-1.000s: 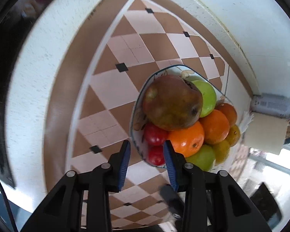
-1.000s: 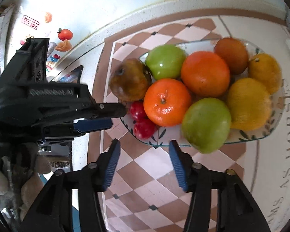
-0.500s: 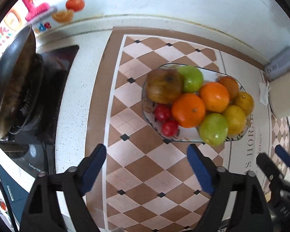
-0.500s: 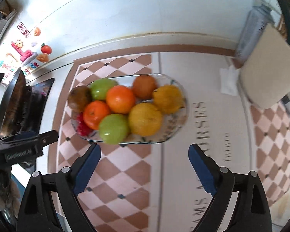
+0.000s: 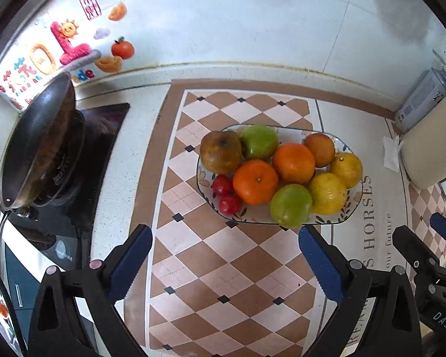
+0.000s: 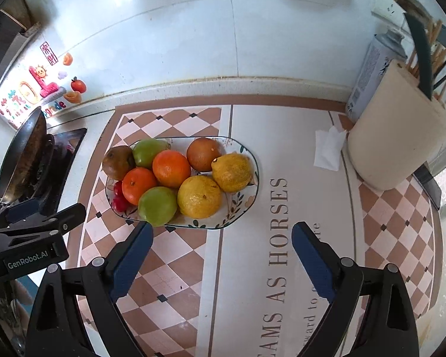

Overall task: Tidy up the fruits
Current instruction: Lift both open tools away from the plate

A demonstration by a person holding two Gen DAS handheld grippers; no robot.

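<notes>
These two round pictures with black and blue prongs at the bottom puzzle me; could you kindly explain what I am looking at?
Each picture comes from a fisheye camera on a hand-held claw, looking along its two blue-padded fingers. One shows the left claw, the other the right claw; both are open and hold nothing. On the checked mat stands a fruit plate with oranges, green apples, lemons, a brown pear and small red fruits. A wok sits left on the stove, a utensil holder right.

wall: white tile | counter: speckled | daylight R
</notes>
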